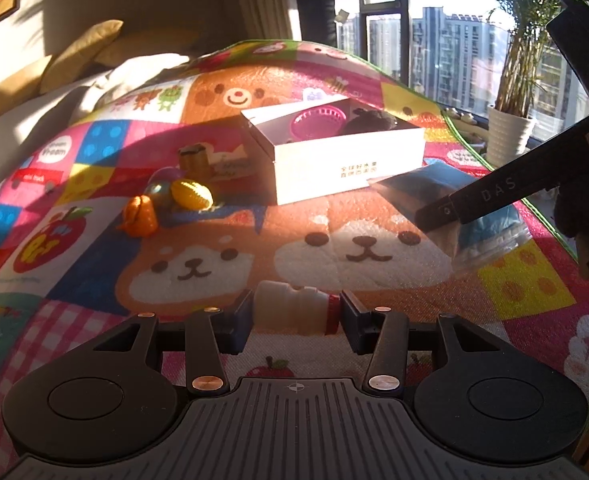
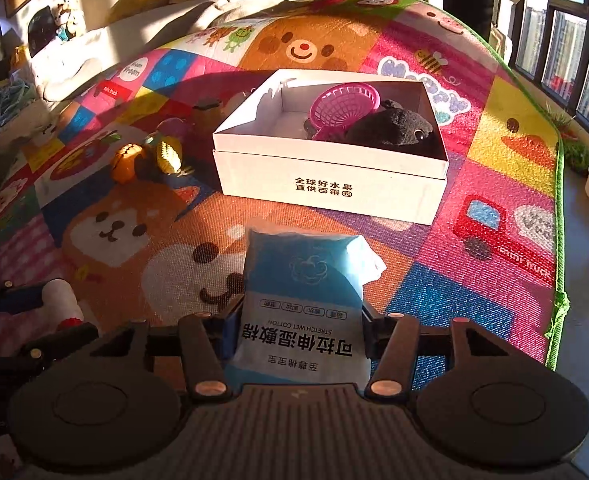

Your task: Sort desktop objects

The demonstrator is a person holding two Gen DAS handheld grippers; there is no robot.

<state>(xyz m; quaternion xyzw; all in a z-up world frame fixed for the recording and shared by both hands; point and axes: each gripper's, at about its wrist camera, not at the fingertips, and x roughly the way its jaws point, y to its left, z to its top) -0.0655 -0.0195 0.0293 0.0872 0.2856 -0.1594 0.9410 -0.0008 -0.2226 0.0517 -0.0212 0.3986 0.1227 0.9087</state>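
A white cardboard box (image 2: 326, 184) stands on the play mat and holds a pink basket (image 2: 344, 108) and a black plush toy (image 2: 398, 128); the box also shows in the left wrist view (image 1: 334, 168). My right gripper (image 2: 298, 320) is shut on a blue and white wet cotton pack (image 2: 302, 292), held just in front of the box; the pack also shows in the left wrist view (image 1: 446, 184). My left gripper (image 1: 296, 310) is shut on a small white bottle with a red cap (image 1: 294, 308), lying sideways near the mat.
An orange toy (image 1: 138, 216), a yellow toy (image 1: 192, 194), a small ball and a brown toy (image 1: 194, 158) lie left of the box. The colourful mat (image 2: 494, 152) ends at a green edge on the right. A potted plant (image 1: 508, 136) and windows stand beyond.
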